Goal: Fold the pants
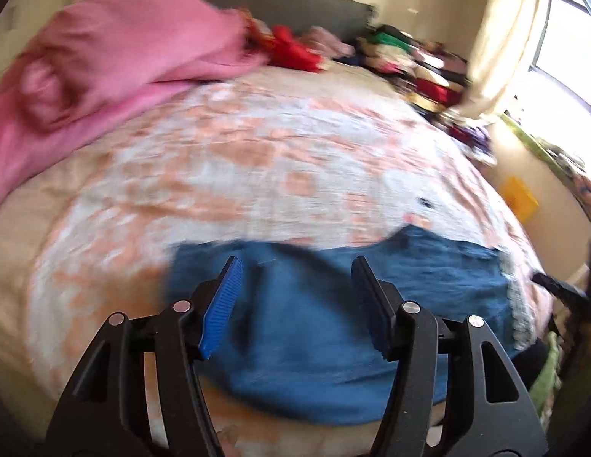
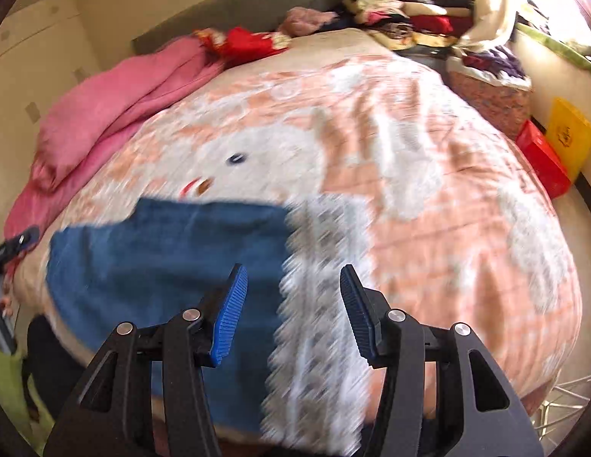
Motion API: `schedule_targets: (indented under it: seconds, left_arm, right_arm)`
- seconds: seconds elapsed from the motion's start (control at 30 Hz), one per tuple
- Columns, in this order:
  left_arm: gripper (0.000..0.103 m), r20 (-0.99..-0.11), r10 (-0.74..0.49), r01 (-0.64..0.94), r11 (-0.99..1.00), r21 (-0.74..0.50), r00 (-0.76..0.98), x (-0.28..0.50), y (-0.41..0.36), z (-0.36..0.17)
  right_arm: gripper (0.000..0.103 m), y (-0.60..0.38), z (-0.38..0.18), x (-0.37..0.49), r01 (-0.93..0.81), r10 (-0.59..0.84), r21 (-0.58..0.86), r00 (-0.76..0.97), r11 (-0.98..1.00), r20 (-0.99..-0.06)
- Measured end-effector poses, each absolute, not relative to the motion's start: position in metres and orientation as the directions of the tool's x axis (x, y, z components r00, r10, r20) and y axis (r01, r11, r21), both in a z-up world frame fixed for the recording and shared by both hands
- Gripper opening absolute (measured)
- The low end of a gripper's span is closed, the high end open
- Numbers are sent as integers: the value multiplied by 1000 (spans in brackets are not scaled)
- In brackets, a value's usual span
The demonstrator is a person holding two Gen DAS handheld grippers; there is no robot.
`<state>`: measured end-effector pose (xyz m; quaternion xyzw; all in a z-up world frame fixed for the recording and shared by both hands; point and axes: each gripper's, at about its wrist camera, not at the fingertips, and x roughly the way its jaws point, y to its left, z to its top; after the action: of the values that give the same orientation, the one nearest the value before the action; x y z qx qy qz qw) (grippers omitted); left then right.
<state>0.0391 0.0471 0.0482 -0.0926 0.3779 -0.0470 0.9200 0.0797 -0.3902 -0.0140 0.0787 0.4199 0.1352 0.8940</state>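
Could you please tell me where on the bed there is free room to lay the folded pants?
The middle of the bedspread is bare, between the blue pants near the front edge, the pink blanket on the left and the clothes piles crowding the far corner.

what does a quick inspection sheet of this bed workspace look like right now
surface: bed with peach and white patterned cover, wrinkled
job's things: blue pants lying at the near edge, grey-white patterned band along one side
clutter: pink blanket at far left, red garment, stack of folded clothes at the head
grippers: left tongs open above the pants; right tongs open over the band, both empty
cables: nothing seen
surroundings: curtain and window, yellow box, red box on the floor
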Motion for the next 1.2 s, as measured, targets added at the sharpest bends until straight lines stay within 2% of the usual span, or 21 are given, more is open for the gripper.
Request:
schedule_targets:
  seconds: [0.17,0.33,0.53,0.6,0.67,0.73,0.77,0.8,0.87,0.97,1.1,1.2]
  left_arm:
    - [52,-718,-252,162,968,-194,648,86,-9,37]
    - [52,-765,-340,246,939,-241,547,124,-45,10]
    - [52,-802,-319,271,941,-203,505,157,-70,-17]
    - [61,-819,-309,249,946,-209,484,168,-71,-28]
    - [62,-826,-307,227,948,-222,472,174,-72,-36]
    - [62,-830,-312,211,948,-239,462,177,-75,-44]
    - [57,-830,-310,210,948,-237,463,177,-76,-45]
    - [35,-829,-300,212,951,-224,472,175,-80,-46]
    - [6,-825,-299,230,950,-211,480,172,-87,-45]
    - [2,-810,-224,265,960,-88,541,160,-103,-35]
    - [1,-768,-213,261,963,-62,605,159,-100,-13]
    - [1,-767,-202,252,966,-54,609,170,-102,-11]
  right_arm:
    - [50,-406,-24,120,-136,291,264,599,955,-746]
    - [49,-412,-50,155,-117,316,303,551,946,-773]
    - [49,-415,-72,163,-120,377,374,532,920,-758]
    - [49,-416,-74,162,-122,392,391,537,912,-747]
    - [49,-419,-76,161,-122,413,418,544,900,-731]
    - [44,-420,-77,160,-128,426,431,551,893,-718]
    - [35,-421,-77,160,-136,441,444,549,885,-710]
    - [29,-420,-78,159,-147,460,460,542,876,-703]
    - [24,-415,-77,156,-158,456,448,543,880,-705]
    - [17,-411,-68,149,-186,457,434,571,881,-682]
    - [16,-416,-47,146,-219,463,428,624,877,-629]
    - [16,-410,-32,158,-241,423,356,642,903,-639]
